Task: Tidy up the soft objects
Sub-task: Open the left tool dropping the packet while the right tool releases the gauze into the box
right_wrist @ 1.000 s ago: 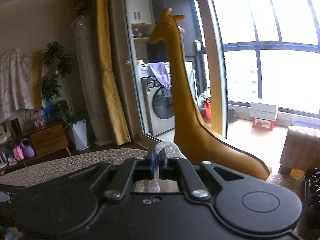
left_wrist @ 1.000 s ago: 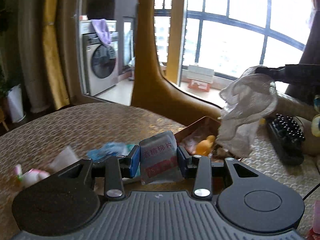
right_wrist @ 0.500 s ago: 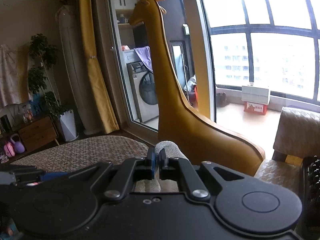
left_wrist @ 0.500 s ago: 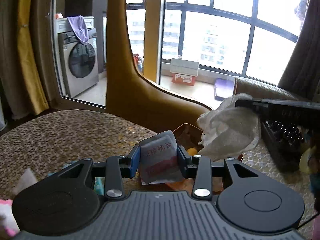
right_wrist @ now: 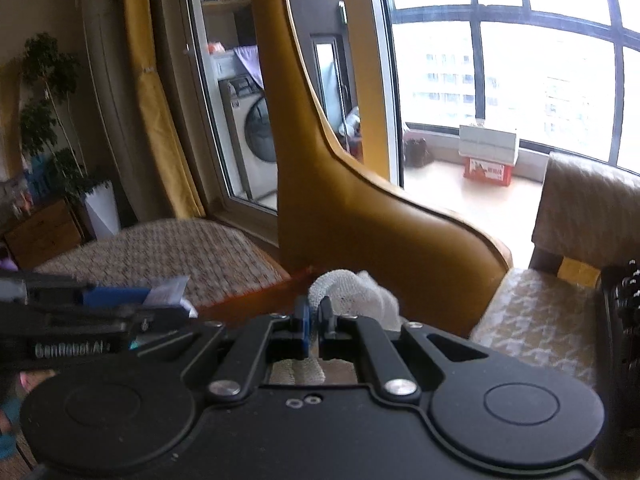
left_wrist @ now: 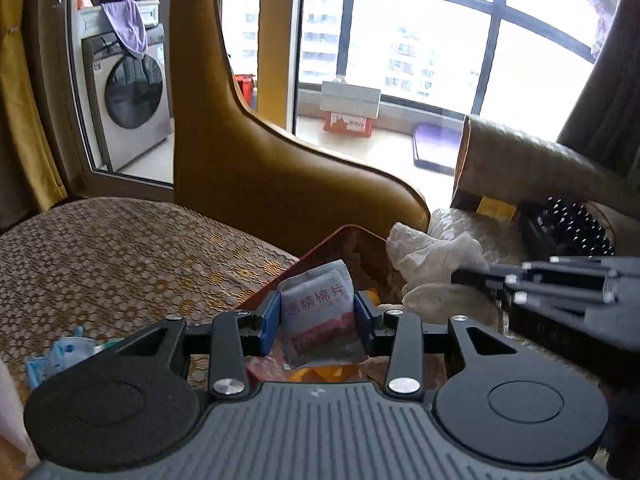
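My left gripper (left_wrist: 317, 316) is shut on a grey sachet of alcohol pads (left_wrist: 318, 314) with Chinese print, held above the near edge of a brown tray (left_wrist: 340, 236). My right gripper (right_wrist: 314, 316) is shut on a white mesh cloth (right_wrist: 356, 292); the cloth (left_wrist: 432, 268) hangs low over the tray's right side in the left wrist view, where the right gripper comes in from the right. The left gripper with its sachet (right_wrist: 166, 294) shows at the left of the right wrist view. Orange and red items lie in the tray under the sachet.
The table (left_wrist: 120, 256) has a woven brown cover. A blue item (left_wrist: 60, 354) lies at its left near edge. A yellow giraffe figure (left_wrist: 240, 160) stands behind the tray. A black studded object (left_wrist: 572, 228) and a cushioned seat (right_wrist: 536, 320) are at the right.
Both grippers have moved forward and down toward the tray. The cloth, held high a second ago, now hangs low over the tray's right side. The sachet stays gripped.
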{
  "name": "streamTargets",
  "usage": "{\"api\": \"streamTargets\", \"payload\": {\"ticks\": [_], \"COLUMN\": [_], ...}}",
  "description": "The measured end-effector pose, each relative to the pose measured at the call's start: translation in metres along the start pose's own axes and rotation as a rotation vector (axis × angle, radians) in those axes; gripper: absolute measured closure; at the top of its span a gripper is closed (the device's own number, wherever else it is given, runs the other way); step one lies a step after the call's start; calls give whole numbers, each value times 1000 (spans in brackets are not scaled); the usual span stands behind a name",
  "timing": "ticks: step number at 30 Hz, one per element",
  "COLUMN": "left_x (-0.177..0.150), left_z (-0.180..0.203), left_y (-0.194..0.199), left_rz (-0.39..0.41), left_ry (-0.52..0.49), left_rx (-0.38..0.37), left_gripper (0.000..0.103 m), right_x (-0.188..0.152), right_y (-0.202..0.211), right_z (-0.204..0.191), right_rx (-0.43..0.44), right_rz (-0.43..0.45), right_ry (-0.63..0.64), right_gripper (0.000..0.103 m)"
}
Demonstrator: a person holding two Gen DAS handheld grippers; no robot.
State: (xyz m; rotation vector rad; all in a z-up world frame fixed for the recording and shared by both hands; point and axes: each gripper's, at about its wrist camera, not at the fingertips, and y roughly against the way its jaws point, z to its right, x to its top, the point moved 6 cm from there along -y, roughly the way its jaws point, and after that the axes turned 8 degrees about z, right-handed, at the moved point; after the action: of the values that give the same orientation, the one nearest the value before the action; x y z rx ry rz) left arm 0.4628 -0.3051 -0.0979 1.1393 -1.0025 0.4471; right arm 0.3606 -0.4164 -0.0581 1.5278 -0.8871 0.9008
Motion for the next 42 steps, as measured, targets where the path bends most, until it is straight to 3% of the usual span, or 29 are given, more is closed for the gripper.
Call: {"api": "streamTargets", "payload": {"ticks": [14, 24, 29, 31, 42], "left_x": [-16, -21, -22, -21, -13], "left_z": [7, -1, 1, 2, 0], "left_y": [-57, -73, -73, -69, -29], "left_rz": [-118, -161, -162, -152, -95], "left_ry": [0, 28, 33, 27, 24], "left_rx": [-7, 13, 5, 8, -14], "left_gripper": [64, 60, 51, 40, 39], "right_x": [-50, -55, -56, -55, -46], "right_y": [-17, -22, -19, -18, -2], "right_z": [-19, -24, -20, -19, -20], "right_rx": [55, 38, 32, 29, 18], "right_rz": [-136, -167, -162, -161, -145], "right_ry": [137, 182, 169, 160, 128], "right_gripper": [98, 93, 81, 73, 57]}}
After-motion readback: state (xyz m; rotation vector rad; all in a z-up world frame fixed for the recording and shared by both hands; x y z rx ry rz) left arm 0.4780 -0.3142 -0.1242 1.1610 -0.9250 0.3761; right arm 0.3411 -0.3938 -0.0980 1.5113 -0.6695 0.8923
